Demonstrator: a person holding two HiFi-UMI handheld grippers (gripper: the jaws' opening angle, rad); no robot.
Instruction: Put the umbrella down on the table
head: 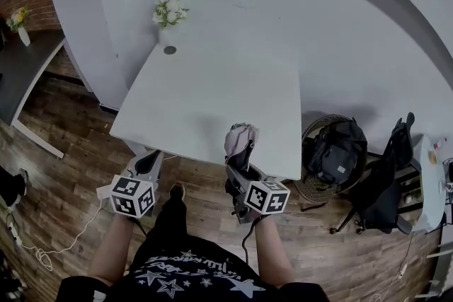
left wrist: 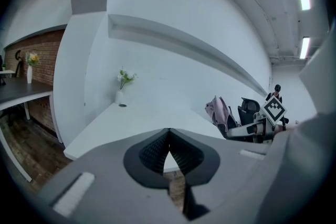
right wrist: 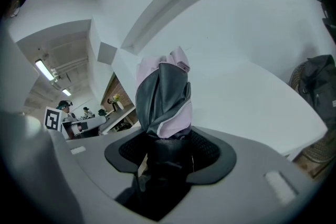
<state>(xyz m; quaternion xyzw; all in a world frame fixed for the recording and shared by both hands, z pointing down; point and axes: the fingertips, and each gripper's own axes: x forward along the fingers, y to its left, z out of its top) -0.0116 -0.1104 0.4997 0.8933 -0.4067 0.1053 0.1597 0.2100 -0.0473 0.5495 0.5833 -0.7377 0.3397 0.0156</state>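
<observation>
**Q:** Status of the task?
**A:** Not yet done. The folded umbrella [right wrist: 164, 97] is clamped at its handle end in the right gripper [head: 241, 165] and held up at the near edge of the table [head: 212, 81]. By my reading it rests on nothing. Setting down and release remain.
**Q:** And the left gripper [left wrist: 168, 139]?
**A:** Jaws together, nothing between them, short of the table's near edge.
**Q:** Orientation?
**A:** The long axis runs along the jaws. The canopy end points away from the person, tilted upward.
</observation>
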